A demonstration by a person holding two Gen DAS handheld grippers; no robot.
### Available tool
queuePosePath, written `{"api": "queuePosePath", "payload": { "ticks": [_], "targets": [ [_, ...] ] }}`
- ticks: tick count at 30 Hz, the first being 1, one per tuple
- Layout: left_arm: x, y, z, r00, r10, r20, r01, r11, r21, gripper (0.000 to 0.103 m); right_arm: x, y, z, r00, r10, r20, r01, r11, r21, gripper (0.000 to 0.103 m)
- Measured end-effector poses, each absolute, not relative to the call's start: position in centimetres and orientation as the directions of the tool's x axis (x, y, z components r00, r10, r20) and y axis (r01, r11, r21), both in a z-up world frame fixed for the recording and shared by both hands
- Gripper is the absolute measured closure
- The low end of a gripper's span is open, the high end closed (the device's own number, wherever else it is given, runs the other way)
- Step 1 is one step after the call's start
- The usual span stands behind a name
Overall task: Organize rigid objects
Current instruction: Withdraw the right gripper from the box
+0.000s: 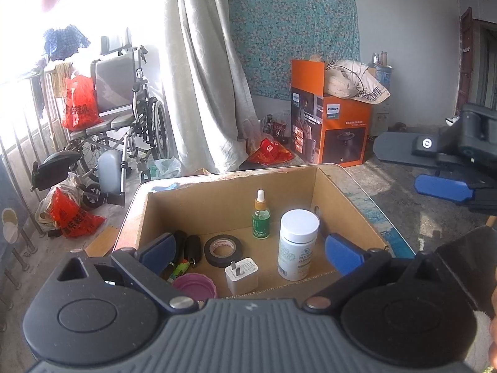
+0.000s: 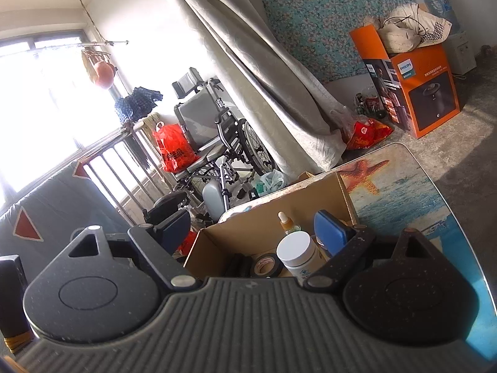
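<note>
1. Hovering nearest the camera, the left gripper (image 1: 251, 253) has its blue-padded fingers (image 1: 343, 253) spread wide over the box, holding and touching nothing.
2. Beneath them sits an open cardboard box (image 1: 344, 205) on the counter (image 2: 403, 192), holding a purple lid (image 1: 194, 286), a white charger plug (image 1: 241, 275), a black tape roll (image 1: 223, 250), a white pill bottle (image 1: 298, 244) and a green dropper bottle (image 1: 261, 216), both bottles upright.
3. Off to the right, the right gripper (image 2: 257, 233) is likewise spread wide and empty.
</note>
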State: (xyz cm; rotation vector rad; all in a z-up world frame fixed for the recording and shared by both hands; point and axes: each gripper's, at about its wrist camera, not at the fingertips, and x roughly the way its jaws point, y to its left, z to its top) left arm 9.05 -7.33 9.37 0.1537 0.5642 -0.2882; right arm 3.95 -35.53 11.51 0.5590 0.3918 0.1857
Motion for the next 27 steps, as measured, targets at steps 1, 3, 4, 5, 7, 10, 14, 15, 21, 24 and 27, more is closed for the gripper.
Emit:
{"api": "queuePosePath", "payload": {
  "ticks": [1,3,4,5,7,10,14,15,21,24,27],
  "targets": [
    [8.9,-7.3,9.3,0.809,-0.226,-0.542,0.31,0.948,0.067,0.0,3.8,-35.4,11.6,0.91,0.272,-0.311,-0.064,0.836,0.544,0.014],
    [9.0,-7.2,9.2,0.81,-0.235,-0.537,0.308,0.95,0.048,0.0,3.8,-35.0,11.7,0.911,0.266,-0.314,-0.061,0.843,0.535,0.013],
    [8.9,-7.1,9.0,0.809,-0.236,-0.539,0.302,0.953,0.036,0.0,3.8,-34.9,11.8,0.911,0.263,-0.316,-0.06,0.845,0.531,0.012],
    [9.0,-7.1,8.9,0.809,-0.233,-0.54,0.293,0.956,0.027,0.0,3.8,-34.7,11.8,0.911,0.262,-0.318,-0.059,0.847,0.528,0.012],
    [9.2,-6.9,8.4,0.804,-0.226,-0.55,0.281,0.96,0.016,0.0,3.8,-34.4,11.9,0.91,0.255,-0.327,-0.052,0.853,0.52,0.011],
    [9.5,-6.7,7.6,0.791,-0.22,-0.571,0.276,0.961,0.013,0.0,3.8,-34.0,11.6,0.909,0.233,-0.345,-0.036,0.87,0.492,0.009],
    [10.4,-6.1,6.5,0.772,-0.183,-0.608,0.241,0.97,0.014,0.0,3.8,-33.9,11.0,0.905,0.188,-0.381,-0.001,0.899,0.439,0.004],
    [10.6,-5.8,6.2,0.764,-0.18,-0.619,0.235,0.972,0.008,0.0,3.7,-33.8,10.7,0.902,0.17,-0.396,0.012,0.909,0.417,0.001],
    [11.1,-4.9,4.9,0.739,-0.133,-0.66,0.199,0.98,0.026,0.0,4.4,-32.9,8.1,0.854,0.072,-0.515,0.087,0.956,0.279,0.001],
    [11.3,-4.7,4.4,0.733,-0.111,-0.671,0.182,0.983,0.037,0.0,5.3,-31.9,6.4,0.817,0.067,-0.572,0.085,0.968,0.235,0.001],
    [11.4,-4.6,4.2,0.735,-0.091,-0.672,0.167,0.985,0.049,0.0,6.1,-30.6,5.5,0.796,0.074,-0.601,0.063,0.977,0.203,0.001]
  ]
}}
